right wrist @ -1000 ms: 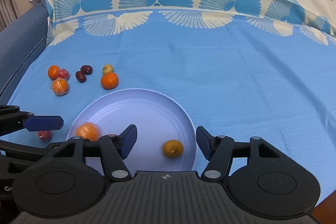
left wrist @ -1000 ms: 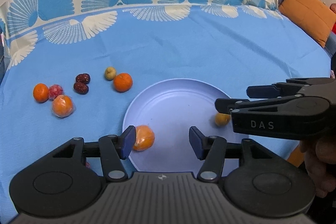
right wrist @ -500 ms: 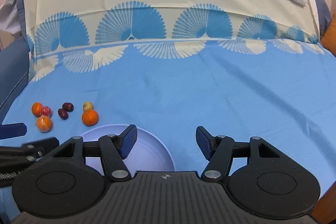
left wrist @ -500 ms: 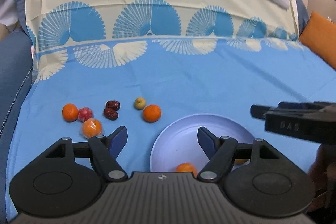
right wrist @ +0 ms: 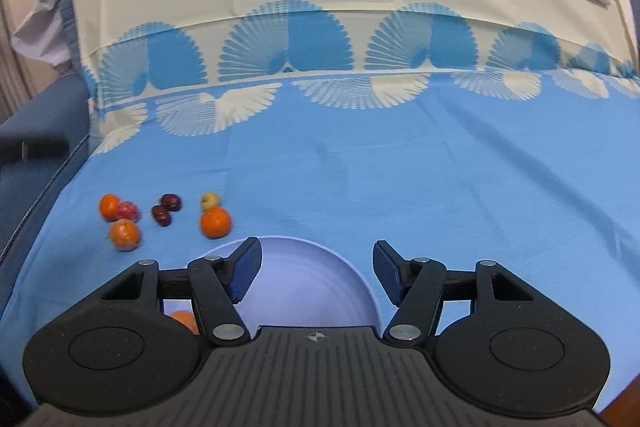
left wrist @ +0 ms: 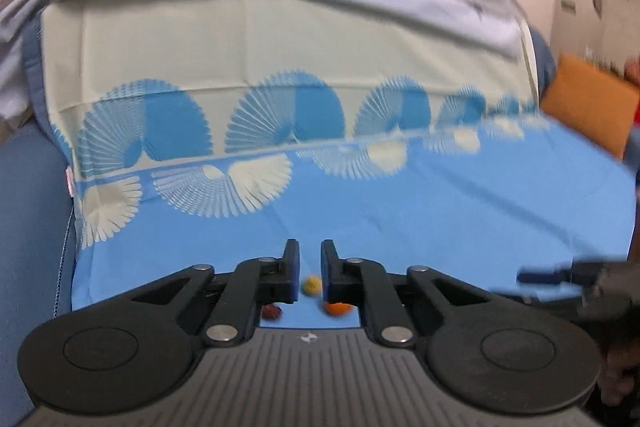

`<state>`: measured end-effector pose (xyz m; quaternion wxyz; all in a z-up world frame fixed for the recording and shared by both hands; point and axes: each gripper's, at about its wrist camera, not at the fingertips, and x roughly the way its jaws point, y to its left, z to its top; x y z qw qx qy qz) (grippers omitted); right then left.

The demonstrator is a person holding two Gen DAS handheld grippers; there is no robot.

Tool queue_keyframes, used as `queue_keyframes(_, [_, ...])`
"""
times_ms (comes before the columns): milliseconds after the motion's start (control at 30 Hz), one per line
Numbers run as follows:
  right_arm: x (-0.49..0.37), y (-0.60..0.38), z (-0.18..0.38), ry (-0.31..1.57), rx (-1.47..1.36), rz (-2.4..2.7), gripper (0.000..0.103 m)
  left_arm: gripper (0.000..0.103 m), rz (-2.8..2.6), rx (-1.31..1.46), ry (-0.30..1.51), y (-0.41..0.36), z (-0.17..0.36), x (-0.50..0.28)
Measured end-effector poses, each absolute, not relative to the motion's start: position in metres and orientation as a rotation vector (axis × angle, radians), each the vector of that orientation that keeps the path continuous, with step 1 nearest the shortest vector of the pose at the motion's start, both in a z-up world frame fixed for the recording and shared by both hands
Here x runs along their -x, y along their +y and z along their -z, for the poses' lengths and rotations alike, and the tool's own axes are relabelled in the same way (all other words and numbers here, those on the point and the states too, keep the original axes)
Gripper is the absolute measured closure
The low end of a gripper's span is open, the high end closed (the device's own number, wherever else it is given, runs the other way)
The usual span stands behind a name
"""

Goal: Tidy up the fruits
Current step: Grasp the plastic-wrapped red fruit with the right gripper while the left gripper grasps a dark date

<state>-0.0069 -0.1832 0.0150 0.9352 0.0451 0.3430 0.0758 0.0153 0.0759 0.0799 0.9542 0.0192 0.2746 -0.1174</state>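
The blue cloth covered the whole surface. At six o'clock lay the pale plate, one orange visible in it. Loose fruits clustered at ten o'clock. The right gripper had jaws spread and empty; the left gripper had jaws nearly pressed together, holding nothing. Likely between picks: next, reach the nearest loose orange.
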Motion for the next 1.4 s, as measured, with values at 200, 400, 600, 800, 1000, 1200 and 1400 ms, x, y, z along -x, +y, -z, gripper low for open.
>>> queue_keyframes(200, [0.009, -0.166, -0.022, 0.698, -0.082, -0.314, 0.081, 0.092, 0.103, 0.228, 0.667, 0.132, -0.053, -0.042])
queue_keyframes(400, [0.011, -0.130, -0.028, 0.701, -0.029, -0.458, 0.082, 0.092, 0.046, 0.294, 0.859, 0.145, -0.027, -0.069])
queue_keyframes(600, [0.017, -0.090, -0.026, 0.729, 0.040, -0.581, 0.081, 0.089, 0.031, 0.379, 0.859, 0.166, -0.021, -0.067])
queue_keyframes(800, [0.018, -0.056, -0.017, 0.769, 0.098, -0.668, 0.080, 0.089, -0.020, 0.379, 0.889, 0.168, -0.015, -0.077])
queue_keyframes(1000, [0.010, -0.019, 0.004, 0.836, 0.148, -0.716, 0.053, 0.089, -0.048, 0.429, 0.918, 0.178, -0.009, -0.081])
queue_keyframes(1200, [-0.002, 0.007, 0.023, 0.882, 0.181, -0.720, 0.049, 0.084, -0.047, 0.432, 0.942, 0.179, -0.004, -0.086])
queue_keyframes(1400, [-0.011, 0.024, 0.042, 0.928, 0.242, -0.711, 0.062, 0.081, -0.025, 0.388, 0.970, 0.170, 0.003, -0.092])
